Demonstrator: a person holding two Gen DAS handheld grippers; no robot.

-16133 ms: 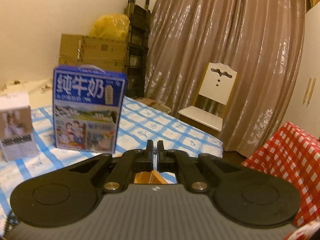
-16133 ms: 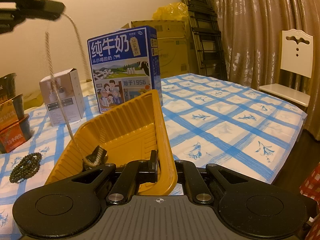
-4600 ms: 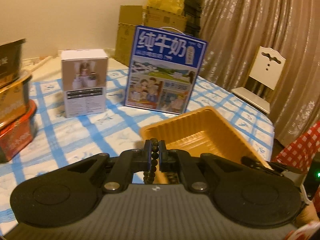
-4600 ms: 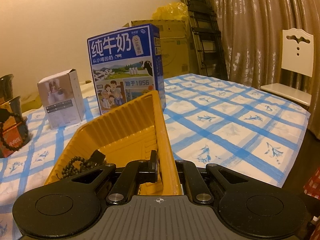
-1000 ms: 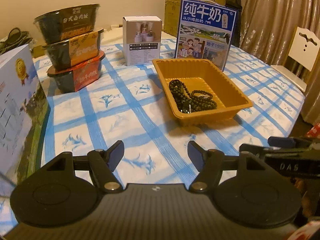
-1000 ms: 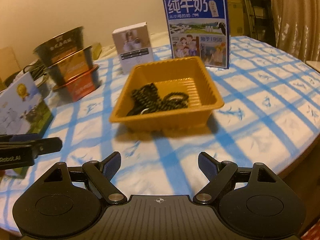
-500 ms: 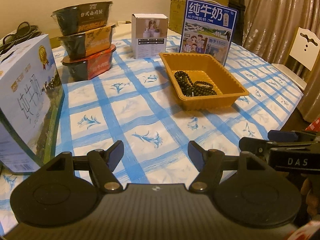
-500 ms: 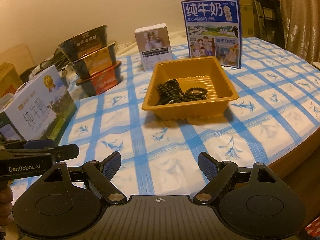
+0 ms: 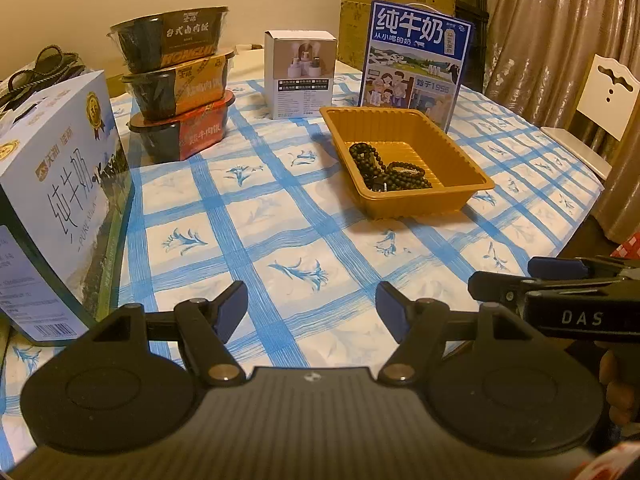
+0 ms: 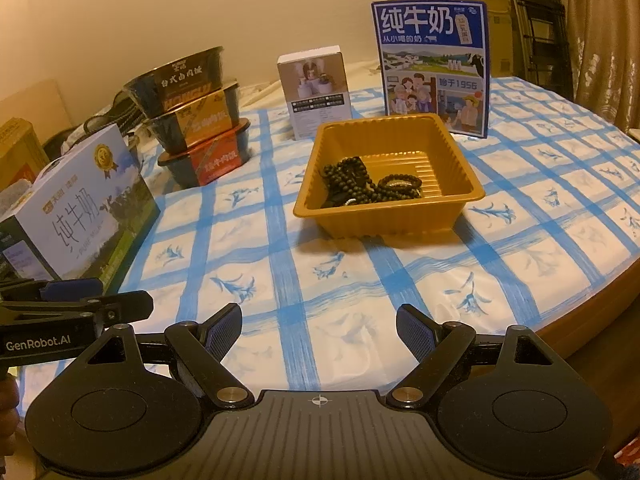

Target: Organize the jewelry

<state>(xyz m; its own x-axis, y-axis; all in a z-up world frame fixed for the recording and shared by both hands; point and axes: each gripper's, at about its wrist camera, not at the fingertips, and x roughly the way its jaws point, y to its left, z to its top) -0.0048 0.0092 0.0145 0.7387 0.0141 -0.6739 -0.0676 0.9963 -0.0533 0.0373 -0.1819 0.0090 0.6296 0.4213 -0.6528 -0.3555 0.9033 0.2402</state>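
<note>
An orange plastic tray (image 9: 472, 174) (image 10: 460, 156) sits on the blue-checked tablecloth. Dark bead bracelets (image 9: 384, 170) (image 10: 360, 184) lie heaped inside it. My left gripper (image 9: 312, 306) is open and empty, low over the near part of the table, well back from the tray. My right gripper (image 10: 319, 328) is open and empty, near the table's front edge, also well back from the tray. Each gripper shows at the edge of the other's view: the right one in the left wrist view (image 9: 560, 292), the left one in the right wrist view (image 10: 72, 312).
A blue milk carton box (image 9: 416, 64) (image 10: 434, 68) stands behind the tray, a small white box (image 9: 300, 74) (image 10: 316, 88) to its left. Three stacked noodle bowls (image 9: 180, 80) (image 10: 196, 116) and a white milk box (image 9: 52, 200) (image 10: 80, 208) stand at left. A white chair (image 9: 604, 104) is at right.
Both grippers have pulled further back from the tray, which now looks smaller and farther off. The beads stay in the tray. Both stay open.
</note>
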